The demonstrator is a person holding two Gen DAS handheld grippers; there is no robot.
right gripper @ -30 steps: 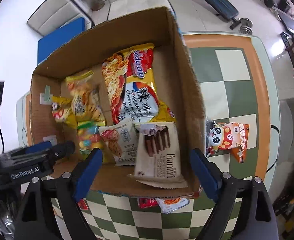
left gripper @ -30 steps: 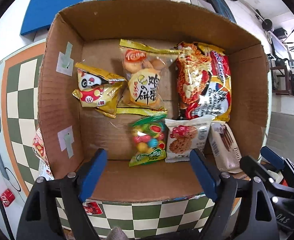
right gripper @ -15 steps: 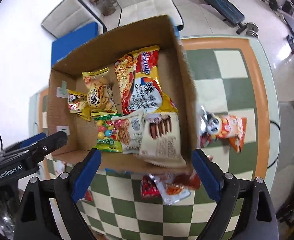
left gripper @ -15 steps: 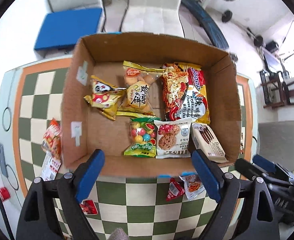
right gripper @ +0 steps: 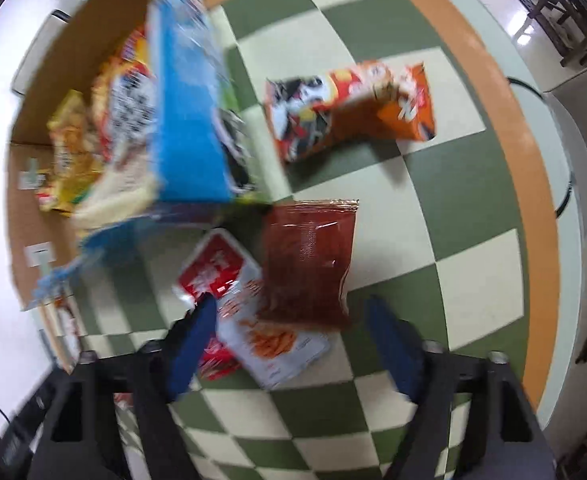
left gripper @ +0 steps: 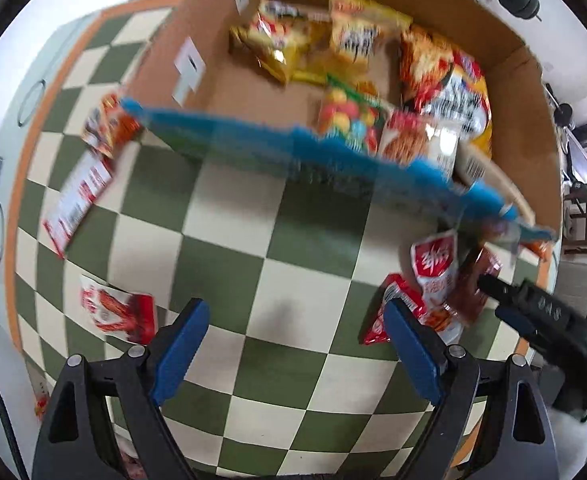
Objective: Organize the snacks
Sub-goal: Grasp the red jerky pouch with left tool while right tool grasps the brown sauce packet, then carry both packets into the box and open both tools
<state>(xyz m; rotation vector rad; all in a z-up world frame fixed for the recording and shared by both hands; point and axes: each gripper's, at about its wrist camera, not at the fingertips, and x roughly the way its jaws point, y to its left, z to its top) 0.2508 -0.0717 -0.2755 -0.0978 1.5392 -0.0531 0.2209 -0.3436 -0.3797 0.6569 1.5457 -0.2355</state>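
The cardboard box (left gripper: 373, 176) holds several snack packets and fills the top of the left wrist view. My left gripper (left gripper: 297, 344) is open over bare checkered table in front of the box, with nothing between its fingers. My right gripper (right gripper: 293, 340) hangs low over a small pile beside the box's corner, a dark red packet (right gripper: 309, 264) lying on a white-and-red packet (right gripper: 253, 332). Its jaws are closing with both packets between them, and the pads are not pressing on them. The left wrist view shows this pile (left gripper: 437, 280) under the black right gripper (left gripper: 533, 312).
An orange panda packet (right gripper: 349, 108) lies beyond the pile on the table. On the left side lie a red-and-white packet (left gripper: 117, 312), a flat white-and-red pack (left gripper: 77, 204) and an orange packet (left gripper: 109, 128). The table's orange rim (right gripper: 505, 128) runs along the right.
Both grippers have pulled back from above the box to the table in front of it. The right gripper has sunk onto the packet pile and its jaws have narrowed.
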